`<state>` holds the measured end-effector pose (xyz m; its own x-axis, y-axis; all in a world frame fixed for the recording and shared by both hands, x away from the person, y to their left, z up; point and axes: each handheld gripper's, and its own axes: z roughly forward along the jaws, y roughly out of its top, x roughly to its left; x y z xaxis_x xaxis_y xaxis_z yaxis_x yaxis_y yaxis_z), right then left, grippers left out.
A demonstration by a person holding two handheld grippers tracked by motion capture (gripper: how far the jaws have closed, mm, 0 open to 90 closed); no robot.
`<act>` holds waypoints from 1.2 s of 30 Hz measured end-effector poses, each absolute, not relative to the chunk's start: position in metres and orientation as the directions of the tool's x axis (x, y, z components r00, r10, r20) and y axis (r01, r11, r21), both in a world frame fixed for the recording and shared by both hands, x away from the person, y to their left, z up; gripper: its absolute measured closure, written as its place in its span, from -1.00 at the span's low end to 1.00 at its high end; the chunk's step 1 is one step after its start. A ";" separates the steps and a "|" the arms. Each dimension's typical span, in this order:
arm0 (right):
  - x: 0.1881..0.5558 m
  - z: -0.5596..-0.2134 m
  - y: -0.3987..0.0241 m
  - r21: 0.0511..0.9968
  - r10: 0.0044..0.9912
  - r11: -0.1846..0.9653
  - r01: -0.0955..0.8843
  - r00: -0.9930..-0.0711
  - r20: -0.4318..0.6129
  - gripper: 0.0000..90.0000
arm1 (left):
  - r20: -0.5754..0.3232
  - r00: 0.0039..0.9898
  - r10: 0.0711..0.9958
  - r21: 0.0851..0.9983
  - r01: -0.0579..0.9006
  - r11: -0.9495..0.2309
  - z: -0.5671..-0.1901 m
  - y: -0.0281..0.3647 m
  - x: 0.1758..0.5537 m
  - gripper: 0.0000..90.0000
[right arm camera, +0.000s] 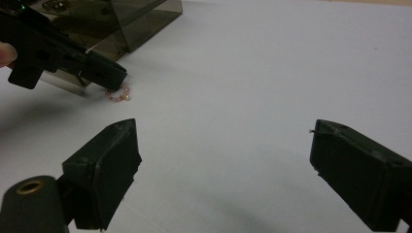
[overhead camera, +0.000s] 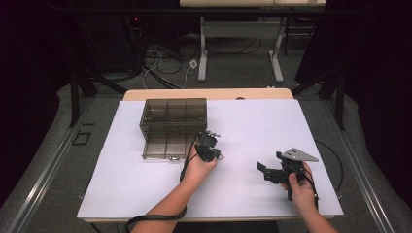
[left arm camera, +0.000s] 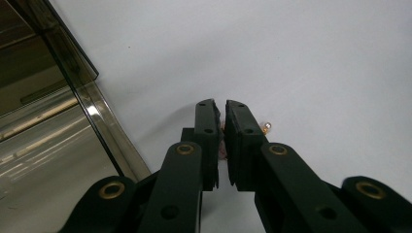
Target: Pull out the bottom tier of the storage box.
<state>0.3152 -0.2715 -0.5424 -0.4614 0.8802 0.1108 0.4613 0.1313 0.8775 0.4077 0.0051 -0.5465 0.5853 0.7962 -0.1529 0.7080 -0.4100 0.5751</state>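
Note:
My left gripper [overhead camera: 212, 138] stands just right of a smoky clear compartment box [overhead camera: 172, 127], tips down on the white table. In the left gripper view its jaws [left arm camera: 221, 127] are almost together, with a small string of pink and amber beads [left arm camera: 266, 127] pinched between them. The right gripper view shows the same beads [right arm camera: 119, 95] on the table under the left gripper's tip [right arm camera: 109, 76]. My right gripper [overhead camera: 270, 163] hovers at the front right, open and with nothing between its jaws [right arm camera: 223, 170], facing the beads.
The box [left arm camera: 63, 111] has its lid laid open and several compartments; its front corner [right arm camera: 141, 22] is close beside the left gripper. A white sheet [overhead camera: 252, 121] covers the table. Cables and a table frame [overhead camera: 238, 43] sit on the floor beyond.

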 end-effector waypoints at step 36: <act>0.315 -0.542 -0.272 0.876 0.881 0.133 0.463 -0.460 0.109 -0.77 | -0.159 0.607 0.778 0.592 0.690 -0.417 -0.543 0.010 0.408 0.93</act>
<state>0.3153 -0.2720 -0.5424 -0.4601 0.8812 0.1087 0.4627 0.1334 0.8764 0.4078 0.0095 -0.5429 0.6074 0.7783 -0.1592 0.6895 -0.4170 0.5921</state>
